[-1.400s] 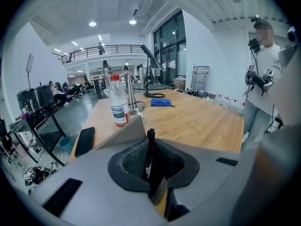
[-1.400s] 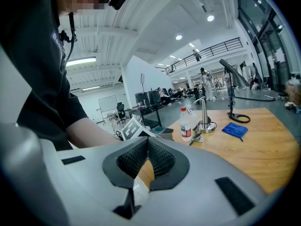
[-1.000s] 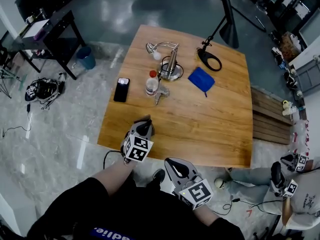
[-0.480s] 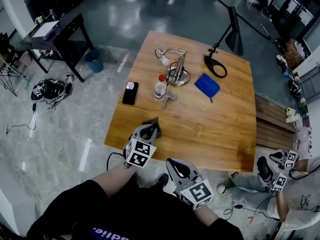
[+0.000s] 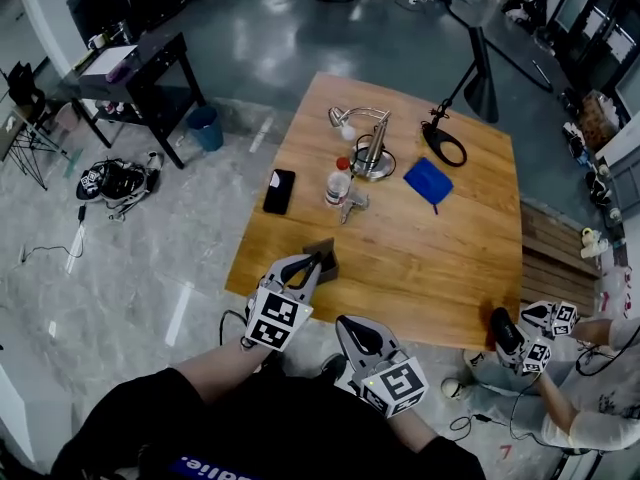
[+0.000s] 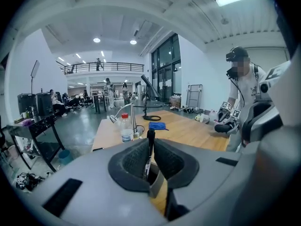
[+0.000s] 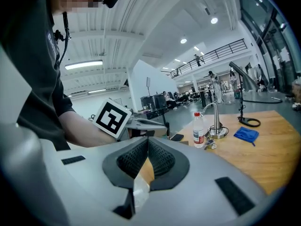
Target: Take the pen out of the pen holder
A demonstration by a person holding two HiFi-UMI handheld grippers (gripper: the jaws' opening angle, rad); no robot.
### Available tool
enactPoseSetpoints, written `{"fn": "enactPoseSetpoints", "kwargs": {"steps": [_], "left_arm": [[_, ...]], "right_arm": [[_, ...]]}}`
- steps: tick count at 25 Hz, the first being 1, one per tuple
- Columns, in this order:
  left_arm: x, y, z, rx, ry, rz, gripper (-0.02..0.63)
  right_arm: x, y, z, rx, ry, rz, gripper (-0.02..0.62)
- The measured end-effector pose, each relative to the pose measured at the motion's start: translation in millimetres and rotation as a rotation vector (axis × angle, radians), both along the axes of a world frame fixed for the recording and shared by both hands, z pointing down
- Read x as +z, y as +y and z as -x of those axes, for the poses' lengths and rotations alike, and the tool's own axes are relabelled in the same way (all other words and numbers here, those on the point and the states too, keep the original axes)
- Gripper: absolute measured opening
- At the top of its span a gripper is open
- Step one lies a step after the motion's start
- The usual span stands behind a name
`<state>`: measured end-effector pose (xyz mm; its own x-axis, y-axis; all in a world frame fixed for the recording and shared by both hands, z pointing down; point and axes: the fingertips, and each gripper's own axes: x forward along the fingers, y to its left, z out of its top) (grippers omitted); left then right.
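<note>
The left gripper [image 5: 308, 265] is clamped on a black pen [image 6: 150, 136]. The pen stands upright between the pads, long axis vertical, with its top end poking up above the jaw tips. Its lower part runs down between the pads, and where it ends is hidden behind them. The dark pen holder [image 5: 328, 258] sits on the wooden table [image 5: 430, 268], right at this gripper's tips. From the head view the pen is too thin to make out against it, so whether the tip is inside the holder cannot be told.

The right gripper [image 7: 147, 141] has its jaws together with nothing between them and is held off the table's near edge, beside the left one.

Farther ahead of the left gripper lie a black smartphone [image 5: 279, 190], a clear bottle with a red cap [image 5: 338, 180], a metal gooseneck lamp [image 5: 372, 148], a blue cloth [image 5: 430, 181] and a black ring-shaped stand [image 5: 445, 143]. None of them is near the jaws. Off to the right of the right gripper, another person [image 5: 560, 368] is partly cut off by the frame edge.
</note>
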<state>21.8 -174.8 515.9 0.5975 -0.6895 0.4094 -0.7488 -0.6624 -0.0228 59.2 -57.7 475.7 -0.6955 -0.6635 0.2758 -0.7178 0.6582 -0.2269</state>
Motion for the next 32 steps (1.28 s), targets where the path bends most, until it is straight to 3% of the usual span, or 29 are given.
{"fn": "enactPoseSetpoints", "kwargs": {"steps": [18, 32], "left_arm": [[-79, 46, 35, 0.024, 0.085, -0.083, 0.043], [-75, 74, 34, 0.06, 0.113, -0.057, 0.043]], "right_arm": [[-17, -14, 16, -0.022, 0.003, -0.055, 0.006], [-35, -25, 12, 0.01, 0.022, -0.113, 0.006]]}}
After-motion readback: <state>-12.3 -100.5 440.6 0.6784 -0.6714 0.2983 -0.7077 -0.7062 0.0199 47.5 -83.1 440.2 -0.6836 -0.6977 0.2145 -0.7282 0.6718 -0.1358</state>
